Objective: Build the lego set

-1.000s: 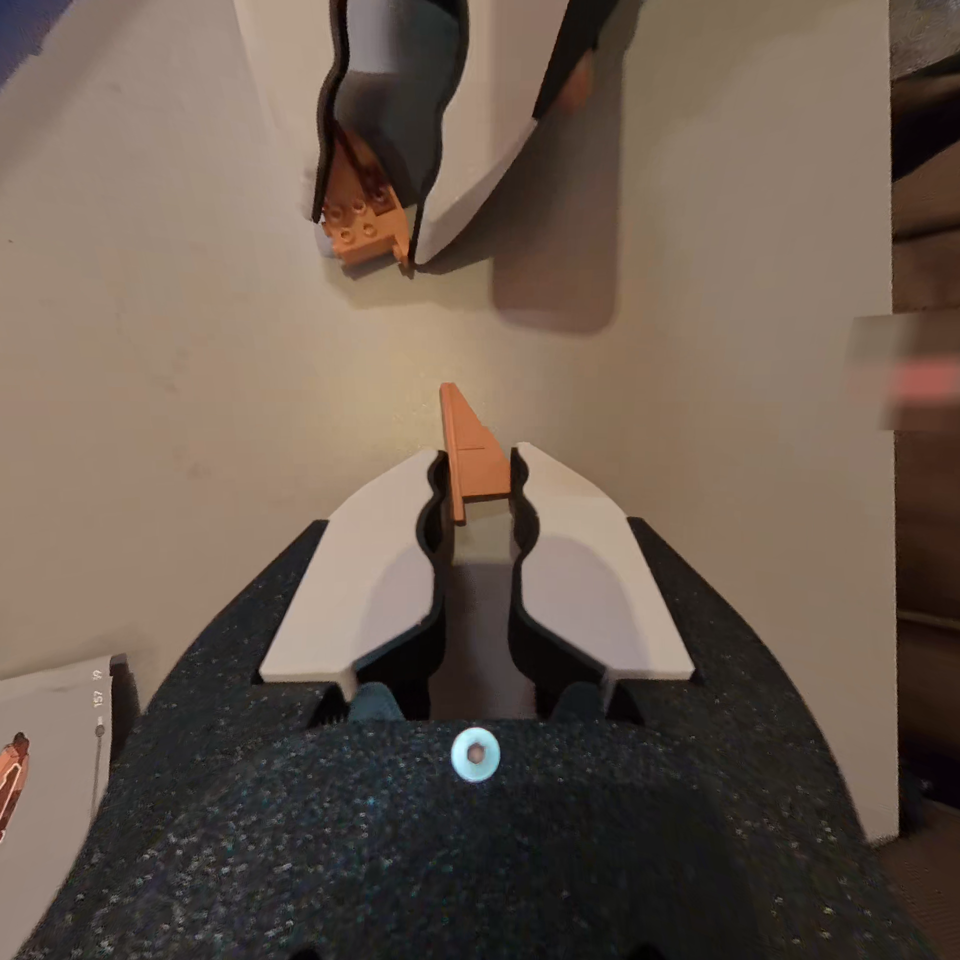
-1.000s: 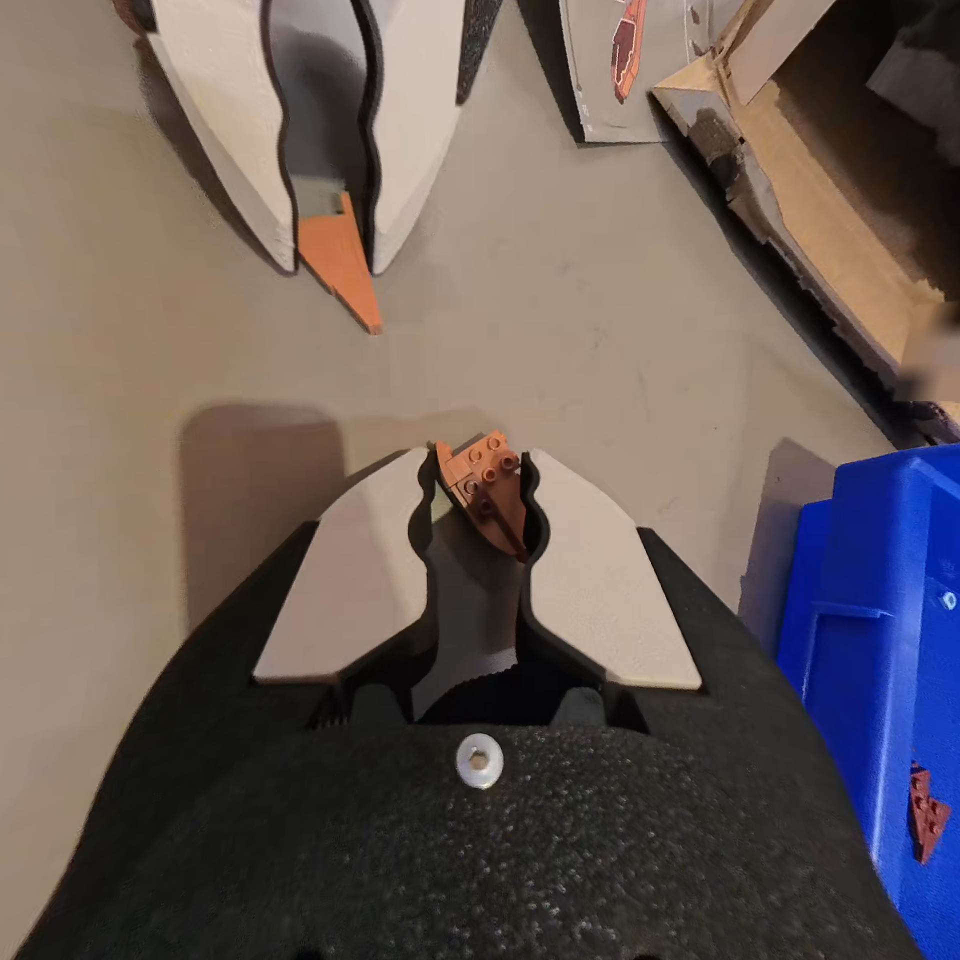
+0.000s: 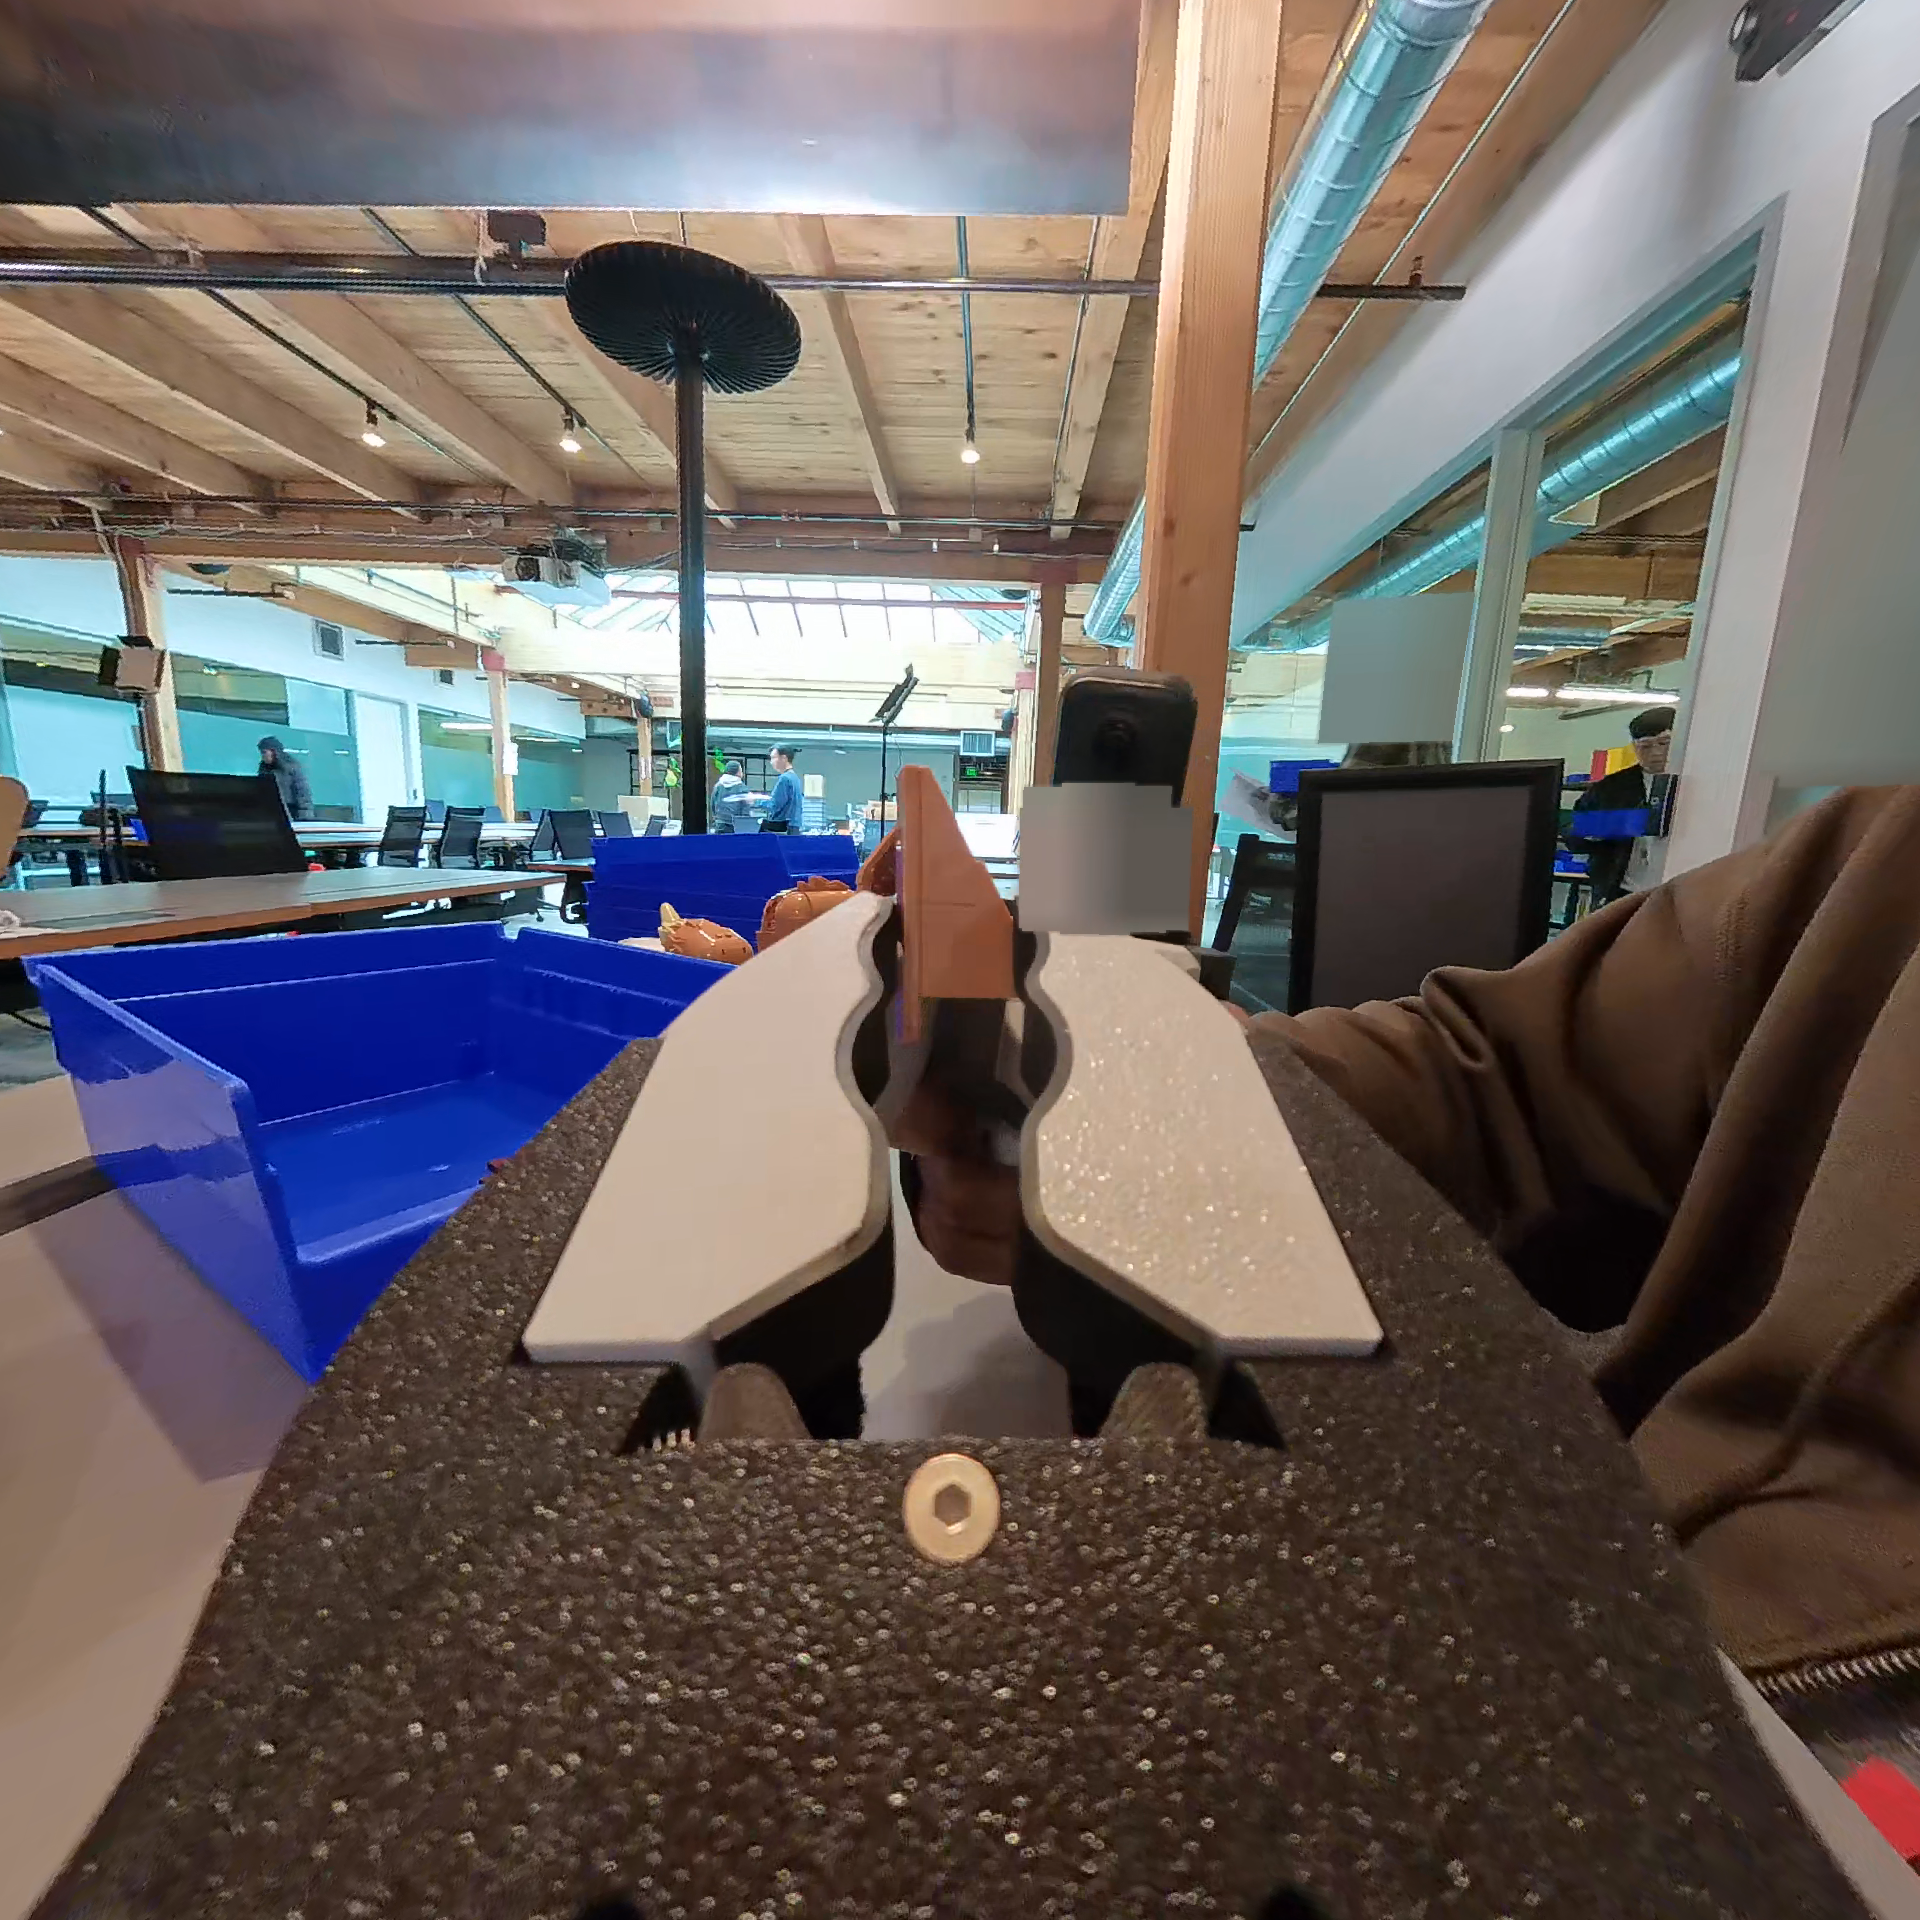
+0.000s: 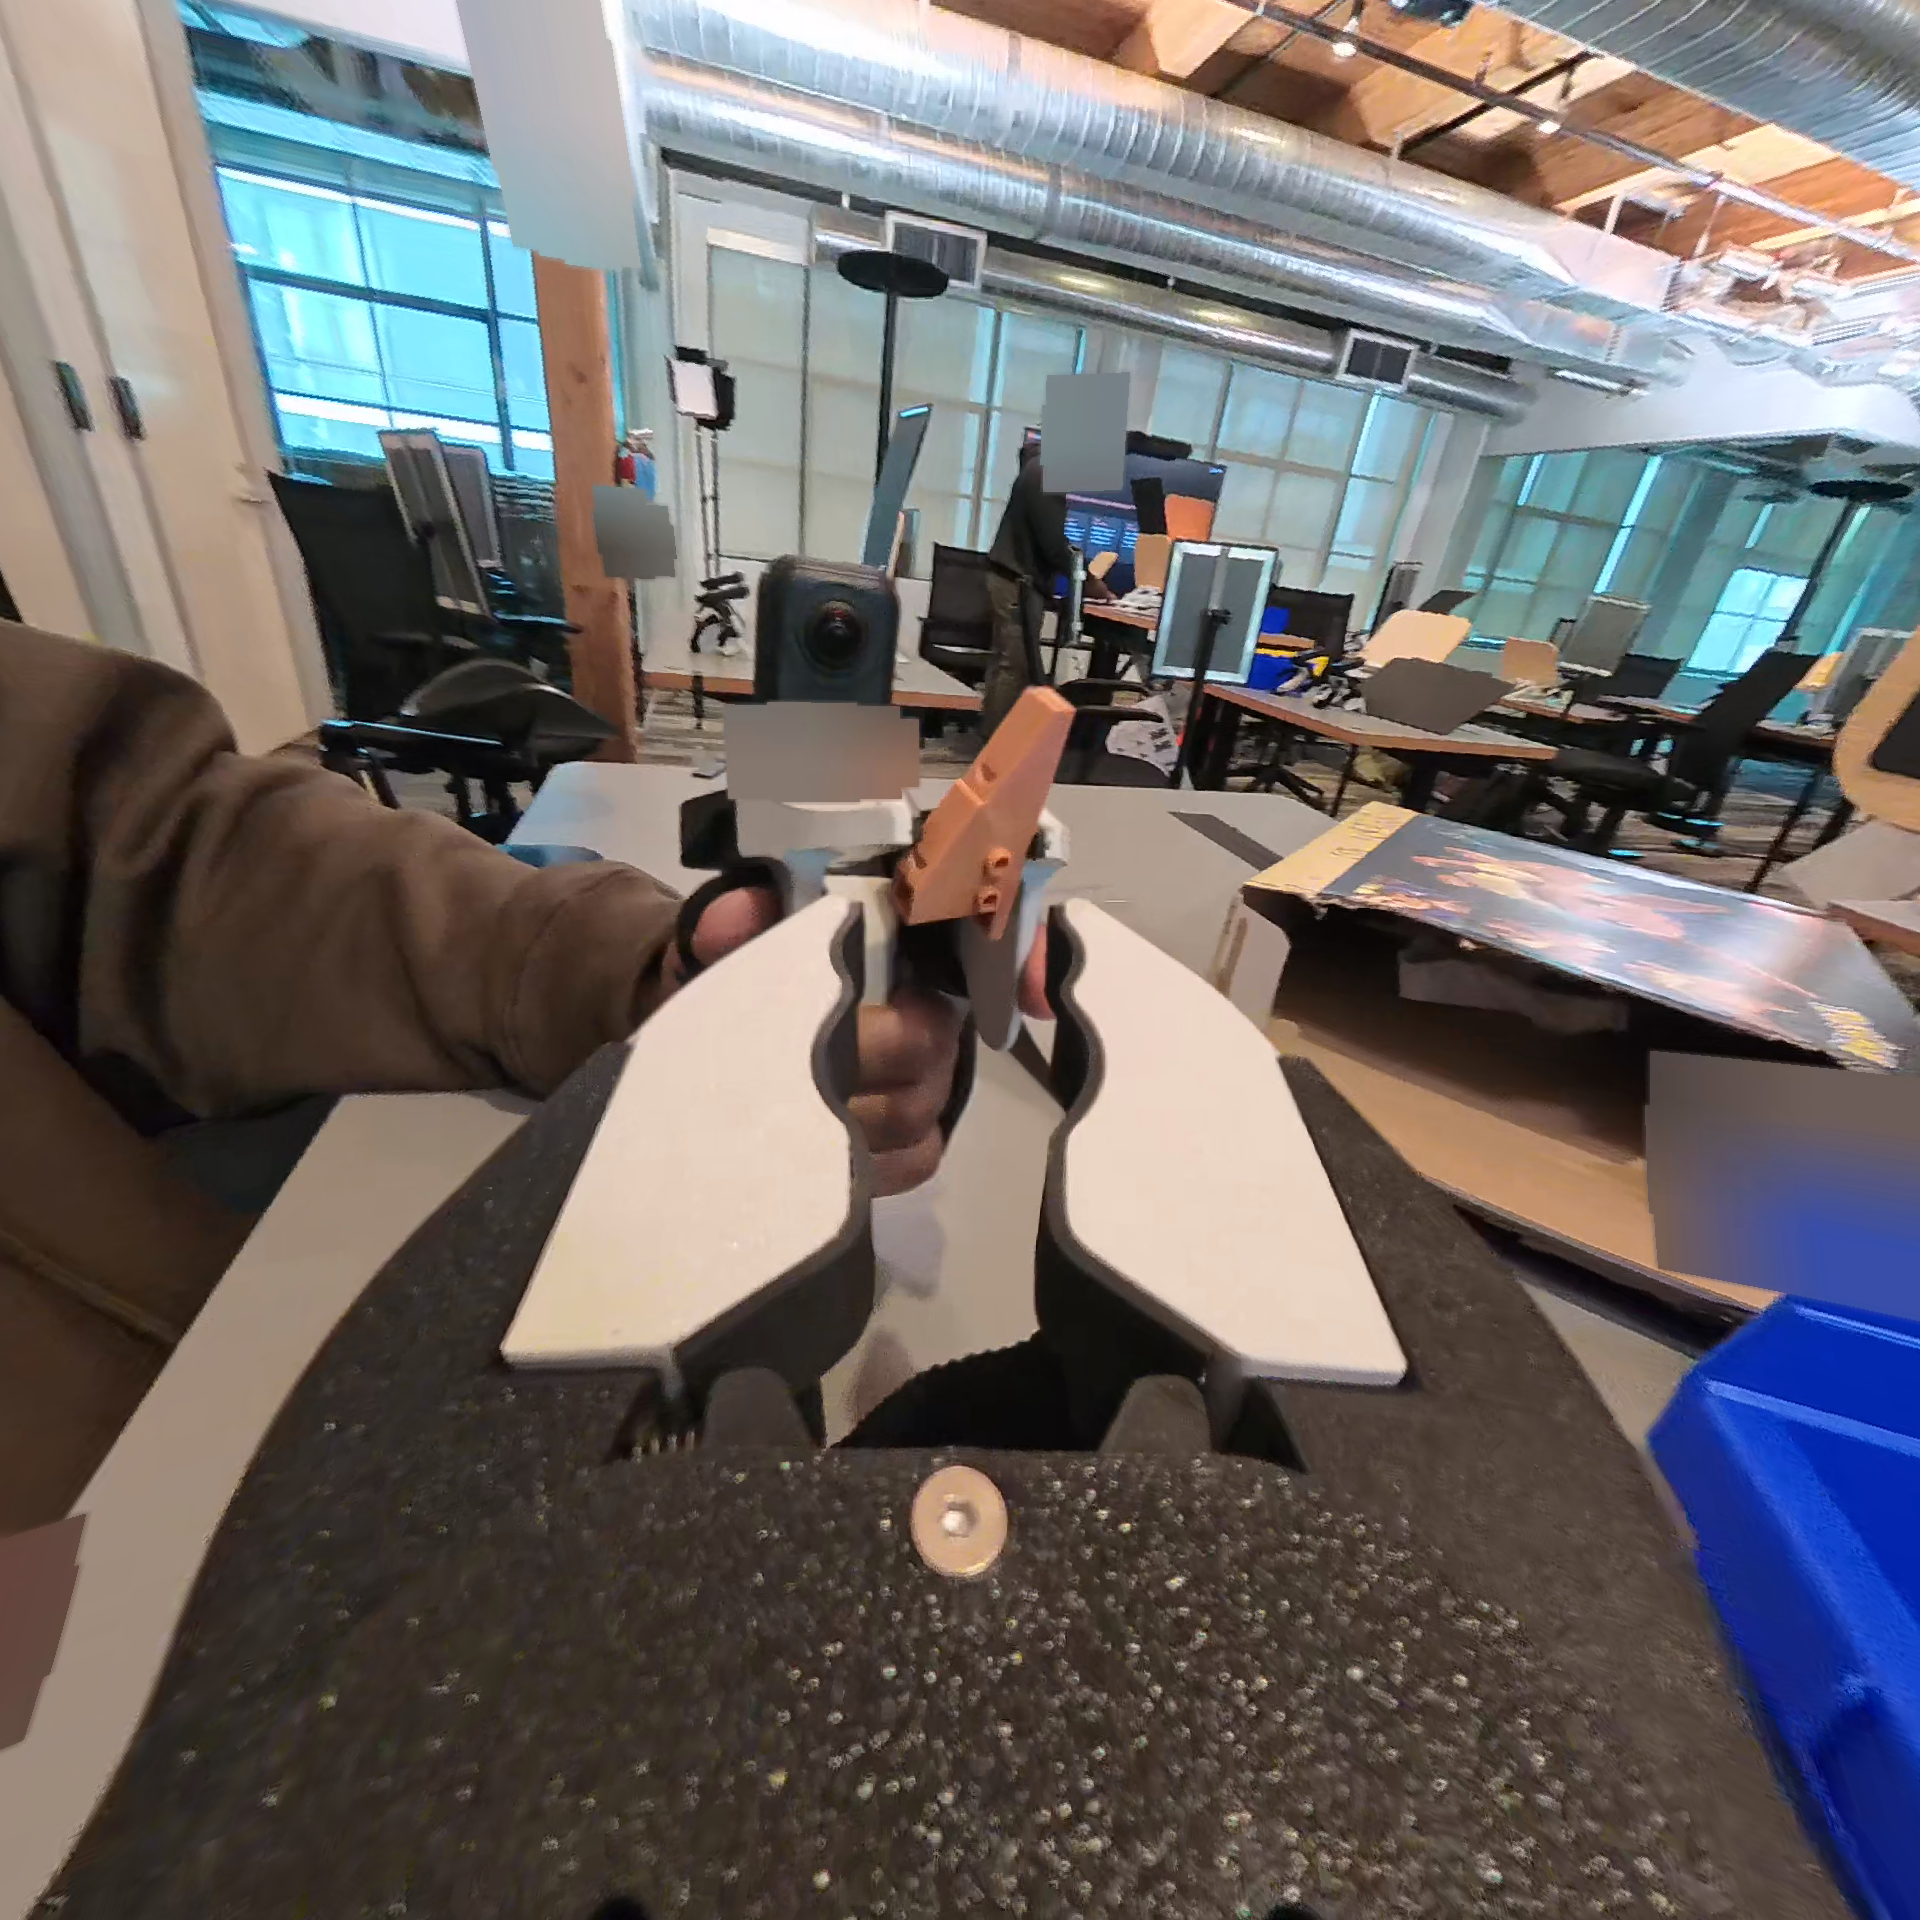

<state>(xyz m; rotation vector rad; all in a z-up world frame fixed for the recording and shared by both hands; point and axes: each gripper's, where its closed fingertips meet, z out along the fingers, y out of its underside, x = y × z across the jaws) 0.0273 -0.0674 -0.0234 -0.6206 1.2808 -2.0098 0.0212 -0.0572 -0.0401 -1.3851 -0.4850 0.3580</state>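
Two hand-held grippers face each other, tip to tip, above a pale grey table in a large open office. In the left wrist view, the left gripper sits at the centre of the frame with its two white fingers closed on an orange wedge-shaped brick piece. The piece stands upright with its pointed end upward, and both pads press its sides. In the right wrist view, the same orange wedge-shaped brick piece appears just above centre. It leans to the right, with small studs on its lower edge, and is held by the far grey fingertips of the left gripper. The right gripper fills the lower half of that frame. Its jaws stand apart on either side of the other gripper's fingertips and grip nothing. A hand shows in the gap between them, and a brown sleeve crosses the left side of the frame. A black camera is mounted on top of the facing gripper. A blue bin lies at the left of the left wrist view, with orange toy figures beyond it. In the right wrist view, an open cardboard box sits at the right.
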